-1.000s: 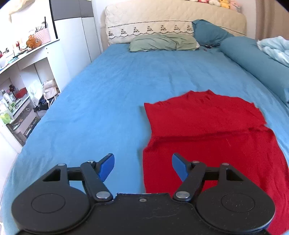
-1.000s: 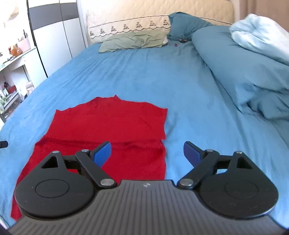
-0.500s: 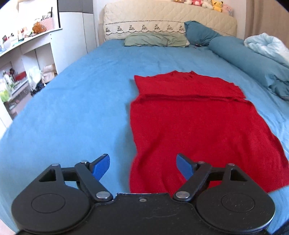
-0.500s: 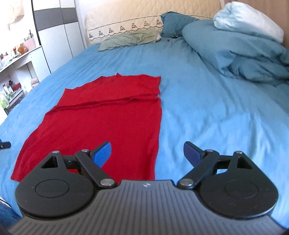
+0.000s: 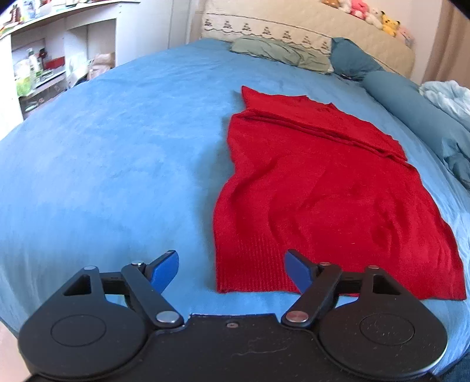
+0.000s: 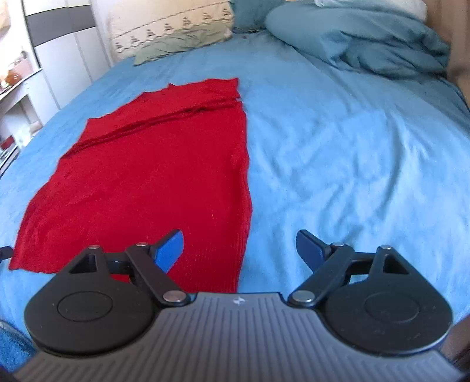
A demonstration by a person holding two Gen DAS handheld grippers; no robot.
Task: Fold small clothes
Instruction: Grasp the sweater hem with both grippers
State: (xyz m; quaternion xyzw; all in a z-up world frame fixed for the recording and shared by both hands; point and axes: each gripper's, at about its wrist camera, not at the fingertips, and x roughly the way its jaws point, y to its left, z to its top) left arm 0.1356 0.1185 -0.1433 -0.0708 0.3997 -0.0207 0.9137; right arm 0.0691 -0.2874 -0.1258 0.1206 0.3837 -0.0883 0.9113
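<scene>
Left wrist view first: the left gripper (image 5: 230, 269) has its blue fingertips (image 5: 164, 269) spread wide, nothing between them, hanging over the near edge of the bed (image 5: 111, 164). The bottom-left corner of the red top (image 5: 317, 191) sits just ahead, lined up with the gap between the fingers, but I can't tell whether anything is touching it. The top is laid flat on the blue sheet, with the far end folded over so there's a crease line running across it. Green pillow (image 5: 276, 53) and a dark blue one (image 5: 352, 60) are up by the beige headboard (image 5: 293, 28), with a row of plush toys (image 5: 364, 13) on top of it. White shelves (image 5: 50, 55) full of stuff on the left.

Right wrist view: the right gripper (image 6: 239, 248) is wide open too, holding nothing. Its left fingertip (image 6: 169, 249) shows over the red fabric near the bottom-right corner, the other one over bare sheet, so the top's right edge runs between them. A crumpled blue duvet (image 6: 367, 41) is piled on the far right side of the bed, and a white wardrobe (image 6: 67, 53) stands on the left.
</scene>
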